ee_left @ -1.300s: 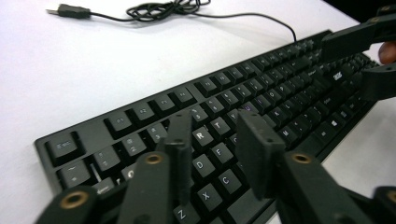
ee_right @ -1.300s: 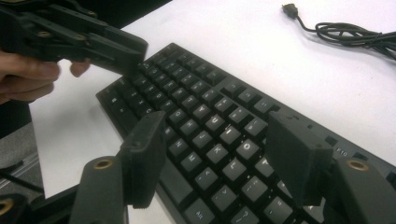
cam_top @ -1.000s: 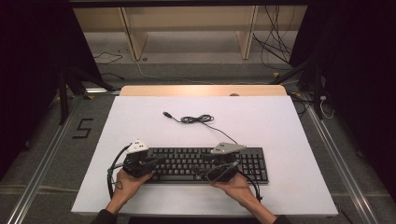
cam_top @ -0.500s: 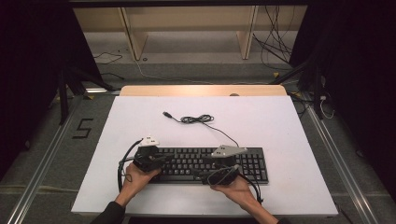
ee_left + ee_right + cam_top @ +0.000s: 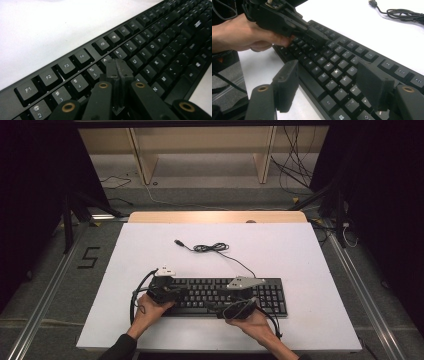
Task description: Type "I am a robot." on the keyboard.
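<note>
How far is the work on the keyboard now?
Done: the keyboard lies flat on the white table, its cable unplugged. In hand: the left gripper, jaws shut, is over the number-row keys; the right gripper hangs open above the bottom rows. What is left cannot be told.

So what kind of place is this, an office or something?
More likely a lab recording station than an office: a white table with just a black keyboard on it, dark curtains either side, loose cables on the floor behind, and a person working two hand-held grippers.
</note>
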Available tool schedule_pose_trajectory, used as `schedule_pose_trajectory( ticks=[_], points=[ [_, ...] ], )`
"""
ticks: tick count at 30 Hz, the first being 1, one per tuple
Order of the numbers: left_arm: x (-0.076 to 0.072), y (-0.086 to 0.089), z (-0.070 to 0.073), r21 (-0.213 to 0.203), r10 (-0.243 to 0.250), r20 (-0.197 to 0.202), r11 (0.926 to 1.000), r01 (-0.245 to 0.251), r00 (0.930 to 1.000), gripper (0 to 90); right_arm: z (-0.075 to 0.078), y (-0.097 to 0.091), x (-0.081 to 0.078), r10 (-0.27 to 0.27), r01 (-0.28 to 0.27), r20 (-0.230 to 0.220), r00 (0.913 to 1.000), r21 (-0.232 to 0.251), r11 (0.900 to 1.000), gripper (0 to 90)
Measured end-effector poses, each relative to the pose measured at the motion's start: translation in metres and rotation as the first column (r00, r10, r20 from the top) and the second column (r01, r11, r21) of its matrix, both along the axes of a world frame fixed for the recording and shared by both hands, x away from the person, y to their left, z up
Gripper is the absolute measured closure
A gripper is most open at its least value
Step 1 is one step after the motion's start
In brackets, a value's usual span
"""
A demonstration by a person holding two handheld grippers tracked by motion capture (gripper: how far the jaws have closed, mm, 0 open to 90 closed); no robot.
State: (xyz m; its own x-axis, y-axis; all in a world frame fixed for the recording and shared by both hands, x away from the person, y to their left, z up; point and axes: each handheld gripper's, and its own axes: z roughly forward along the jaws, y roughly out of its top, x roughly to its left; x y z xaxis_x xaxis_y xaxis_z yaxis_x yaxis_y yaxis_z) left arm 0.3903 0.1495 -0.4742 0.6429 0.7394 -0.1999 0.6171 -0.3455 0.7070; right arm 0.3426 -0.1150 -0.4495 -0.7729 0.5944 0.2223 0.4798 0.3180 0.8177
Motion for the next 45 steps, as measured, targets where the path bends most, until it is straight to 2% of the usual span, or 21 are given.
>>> schedule_pose_trajectory(
  ticks=[3, 5, 9, 16, 21, 29, 36, 39, 43, 45],
  points=[
    [0.000, 0.000, -0.001, 0.001, 0.000, -0.003, 1.0000, 0.000, 1.0000, 89.0, 0.000, 0.000, 0.000, 0.001, -0.001, 0.000, 1.0000, 0.000, 1.0000, 35.6],
    [0.000, -0.001, -0.003, 0.015, 0.005, -0.009, 0.9999, -0.004, 1.0000, 89.1, 0.000, 0.000, 0.000, 0.002, -0.002, 0.002, 1.0000, 0.000, 1.0000, 35.6],
    [0.001, 0.000, -0.004, -0.001, 0.004, -0.017, 1.0000, -0.004, 0.9999, 89.2, 0.001, 0.000, -0.001, 0.001, -0.001, 0.001, 1.0000, 0.000, 1.0000, 35.6],
    [-0.001, 0.000, -0.002, 0.015, -0.006, 0.001, 0.9999, 0.006, 1.0000, 89.0, 0.001, 0.000, 0.000, -0.001, 0.001, 0.005, 1.0000, 0.001, 1.0000, 35.6],
    [-0.003, 0.003, 0.003, -0.002, 0.006, 0.024, 1.0000, -0.006, 0.9997, 88.9, 0.002, -0.001, 0.000, -0.002, 0.002, 0.004, 1.0000, 0.003, 1.0000, 35.6],
    [-0.007, 0.013, 0.012, -0.056, 0.026, 0.043, 0.9981, -0.024, 0.9987, 86.3, 0.002, -0.001, 0.001, -0.006, 0.006, 0.010, 0.9999, 0.005, 1.0000, 35.5],
    [-0.010, 0.024, 0.017, -0.100, 0.044, 0.043, 0.9942, -0.040, 0.9981, 73.7, 0.002, -0.002, 0.001, -0.011, 0.011, 0.010, 0.9999, 0.006, 0.9999, 34.7],
    [-0.012, 0.027, 0.018, -0.126, 0.058, 0.041, 0.9907, -0.053, 0.9975, 60.1, 0.002, -0.002, 0.002, -0.013, 0.013, 0.008, 0.9999, 0.006, 0.9999, 33.9],
    [-0.018, 0.032, 0.020, -0.153, 0.060, 0.050, 0.9869, -0.051, 0.9970, 48.3, 0.002, -0.001, 0.002, -0.010, 0.010, 0.005, 0.9999, 0.004, 0.9999, 33.2],
    [-0.020, 0.035, 0.021, -0.169, 0.065, 0.067, 0.9842, -0.052, 0.9956, 43.7, 0.001, -0.001, 0.002, -0.009, 0.009, 0.006, 0.9999, 0.005, 0.9999, 33.1]
  ],
)
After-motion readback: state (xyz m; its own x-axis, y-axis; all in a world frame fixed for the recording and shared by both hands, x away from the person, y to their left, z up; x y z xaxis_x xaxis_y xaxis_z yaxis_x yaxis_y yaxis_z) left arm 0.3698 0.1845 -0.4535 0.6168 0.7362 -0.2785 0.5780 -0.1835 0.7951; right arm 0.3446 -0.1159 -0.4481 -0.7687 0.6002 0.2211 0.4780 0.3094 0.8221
